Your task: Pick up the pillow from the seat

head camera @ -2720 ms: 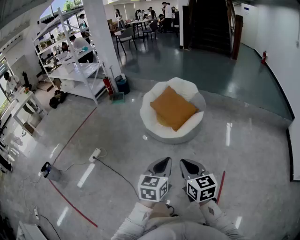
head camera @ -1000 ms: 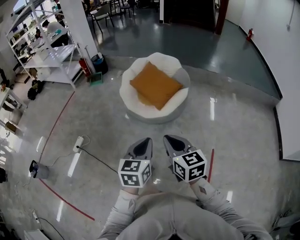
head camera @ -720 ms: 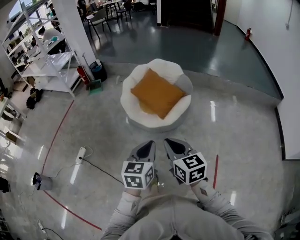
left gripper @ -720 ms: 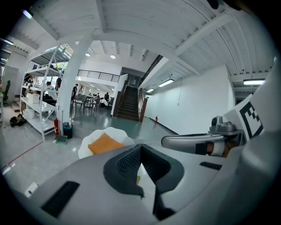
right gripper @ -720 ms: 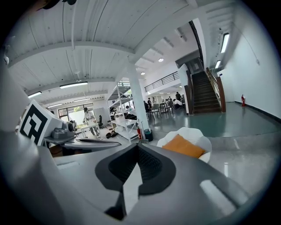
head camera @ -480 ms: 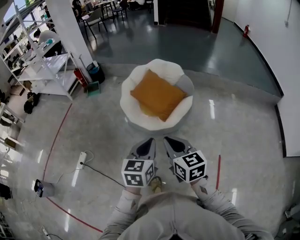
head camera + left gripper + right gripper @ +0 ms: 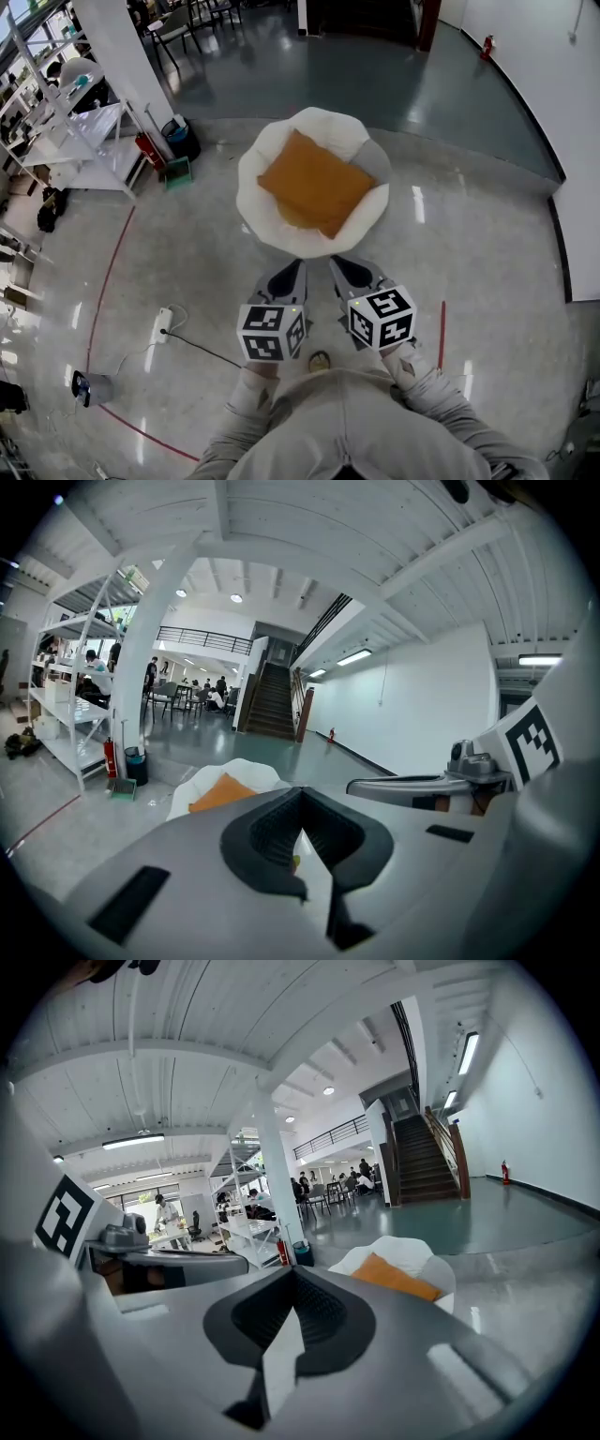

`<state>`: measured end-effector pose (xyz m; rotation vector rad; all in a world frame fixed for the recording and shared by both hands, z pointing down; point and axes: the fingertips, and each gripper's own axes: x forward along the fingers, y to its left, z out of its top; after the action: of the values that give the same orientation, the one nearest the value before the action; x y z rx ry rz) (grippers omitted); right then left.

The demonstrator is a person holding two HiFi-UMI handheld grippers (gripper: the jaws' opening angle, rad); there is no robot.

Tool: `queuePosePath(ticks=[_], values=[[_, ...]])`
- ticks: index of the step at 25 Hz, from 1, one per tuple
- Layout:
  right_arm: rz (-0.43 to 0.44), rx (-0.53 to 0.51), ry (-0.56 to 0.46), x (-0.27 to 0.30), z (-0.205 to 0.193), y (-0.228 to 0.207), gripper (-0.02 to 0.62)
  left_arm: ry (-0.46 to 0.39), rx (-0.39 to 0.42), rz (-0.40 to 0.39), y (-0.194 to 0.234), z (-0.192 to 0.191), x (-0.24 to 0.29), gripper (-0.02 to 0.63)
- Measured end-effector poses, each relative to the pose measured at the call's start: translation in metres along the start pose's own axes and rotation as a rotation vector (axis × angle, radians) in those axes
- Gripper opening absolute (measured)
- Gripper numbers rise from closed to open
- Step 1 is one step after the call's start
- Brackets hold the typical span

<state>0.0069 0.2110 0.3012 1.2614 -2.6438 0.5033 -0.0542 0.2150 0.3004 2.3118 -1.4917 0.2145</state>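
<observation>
You wear a pale grey long-sleeved top. The left gripper and right gripper are grey shells with black ribbed pads — each bears a white cube printed with black square markers.

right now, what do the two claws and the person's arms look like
The left claw and right claw match: each has a smooth grey shell that tapers to a point, with black ribbed lining around the jaws. At the rear of each sits a white cube printed with black square markers. The person wears pale grey long sleeves with a small dark mark near each cuff.
</observation>
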Motion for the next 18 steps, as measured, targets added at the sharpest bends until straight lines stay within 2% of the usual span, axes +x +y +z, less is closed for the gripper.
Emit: queuePosePath(ticks=[9,18], values=[[-0.007,0.017,0.026,0.034,0.001,-0.016,0.000,0.026,-0.001,-0.019,0.025,0.003,0.032,0.002],[0.001,0.017,0.052,0.082,0.013,-0.056,0.000,0.031,-0.030,0.006,0.058,0.015,0.086,0.002]])
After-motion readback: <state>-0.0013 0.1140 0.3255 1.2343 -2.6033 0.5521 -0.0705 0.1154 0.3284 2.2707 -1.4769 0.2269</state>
